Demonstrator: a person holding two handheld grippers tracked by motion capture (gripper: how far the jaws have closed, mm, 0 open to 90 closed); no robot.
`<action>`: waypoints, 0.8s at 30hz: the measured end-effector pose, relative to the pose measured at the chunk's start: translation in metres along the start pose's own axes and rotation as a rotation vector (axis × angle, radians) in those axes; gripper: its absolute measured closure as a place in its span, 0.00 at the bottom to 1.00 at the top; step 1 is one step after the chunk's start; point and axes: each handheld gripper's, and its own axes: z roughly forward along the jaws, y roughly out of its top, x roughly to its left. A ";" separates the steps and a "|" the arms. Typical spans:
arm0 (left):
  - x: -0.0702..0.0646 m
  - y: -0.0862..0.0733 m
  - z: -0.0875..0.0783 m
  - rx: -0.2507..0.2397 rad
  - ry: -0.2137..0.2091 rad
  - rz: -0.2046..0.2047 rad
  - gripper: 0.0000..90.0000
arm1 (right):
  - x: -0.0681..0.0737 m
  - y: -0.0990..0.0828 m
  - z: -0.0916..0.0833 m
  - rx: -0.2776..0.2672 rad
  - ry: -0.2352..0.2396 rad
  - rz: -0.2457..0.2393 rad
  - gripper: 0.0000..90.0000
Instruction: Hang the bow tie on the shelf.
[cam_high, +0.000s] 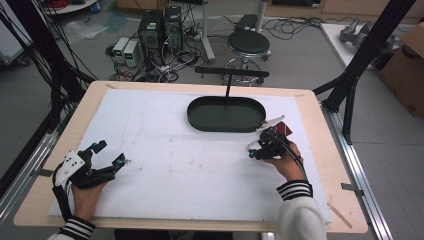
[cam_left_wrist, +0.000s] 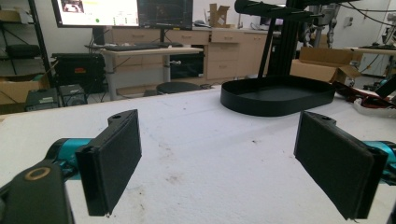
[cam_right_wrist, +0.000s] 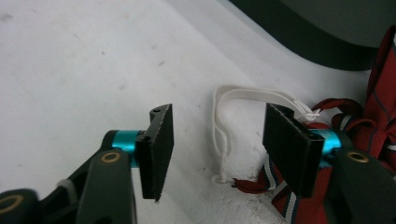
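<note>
1. The red striped cloth (cam_right_wrist: 373, 140), dark red with white and blue stripes and a white elastic loop (cam_right_wrist: 229, 121) attached, lies crumpled on the bench (cam_high: 165, 150) just beside the black oval tray (cam_high: 227, 114).
2. Right gripper (cam_right_wrist: 217, 140): fingers wide, straddling the loop, holding nothing.
3. Left gripper (cam_left_wrist: 219, 163): fingers wide, empty, well apart from the cloth.

The red striped cloth (cam_right_wrist: 373, 140) runs past the frame's right edge.
</note>
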 end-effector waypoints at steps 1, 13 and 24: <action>0.000 0.000 0.000 0.000 0.000 0.000 0.17 | 0.000 0.000 0.000 0.000 0.000 0.000 0.50; 0.000 0.000 0.000 0.000 0.001 -0.005 0.17 | 0.001 0.017 0.014 0.137 -0.021 -0.047 0.65; 0.001 0.000 0.000 0.003 0.001 -0.007 0.17 | 0.000 0.017 0.021 0.200 -0.013 -0.057 0.79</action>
